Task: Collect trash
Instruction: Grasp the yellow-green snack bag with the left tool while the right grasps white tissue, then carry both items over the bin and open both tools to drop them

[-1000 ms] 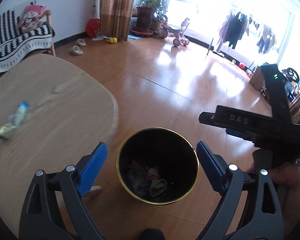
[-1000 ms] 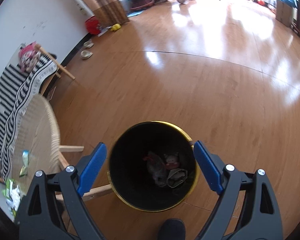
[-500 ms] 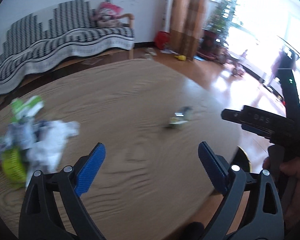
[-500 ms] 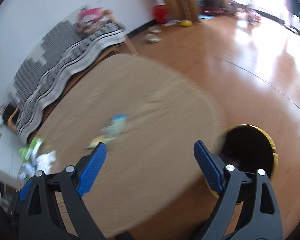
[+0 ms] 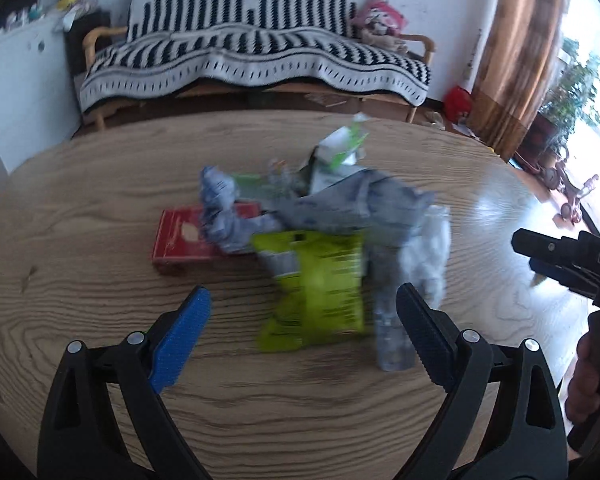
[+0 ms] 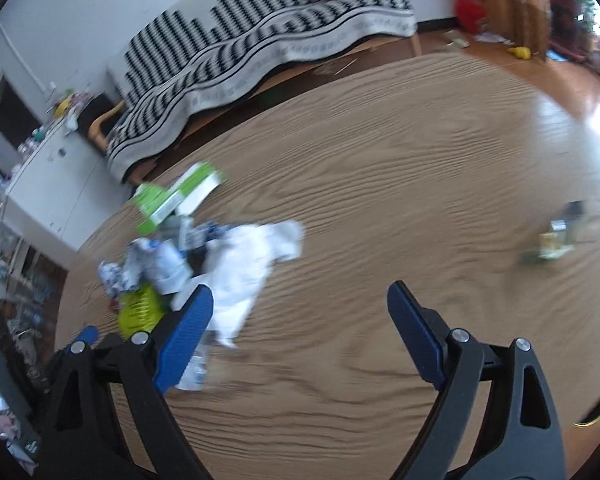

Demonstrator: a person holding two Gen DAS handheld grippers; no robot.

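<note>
I am looking down over a round wooden table [image 5: 100, 208] through both wrist cameras, and both pictures are smeared with motion blur. My left gripper [image 5: 302, 308] is hanging above the table with its blue pads spread wide apart and nothing between them. Just beyond it a heap of trash [image 5: 324, 220] is lying near the table's middle: a lime-green snack bag [image 5: 320, 284] nearest the claw, crumpled grey and white wrappers [image 5: 364, 200] on top, a flat red box [image 5: 184, 240] to the left, and a green-and-white carton [image 5: 340, 148] at the far side. My right gripper [image 6: 300, 308] is also standing wide apart and empty over bare wood (the same heap is sitting at the lower left of its view, partly behind the left pad). One small wrapper [image 6: 552, 240] is lying alone, well apart from the heap, toward the table's right edge. A sofa with a black-and-white striped throw [image 5: 252, 52] is standing behind the table.
</note>
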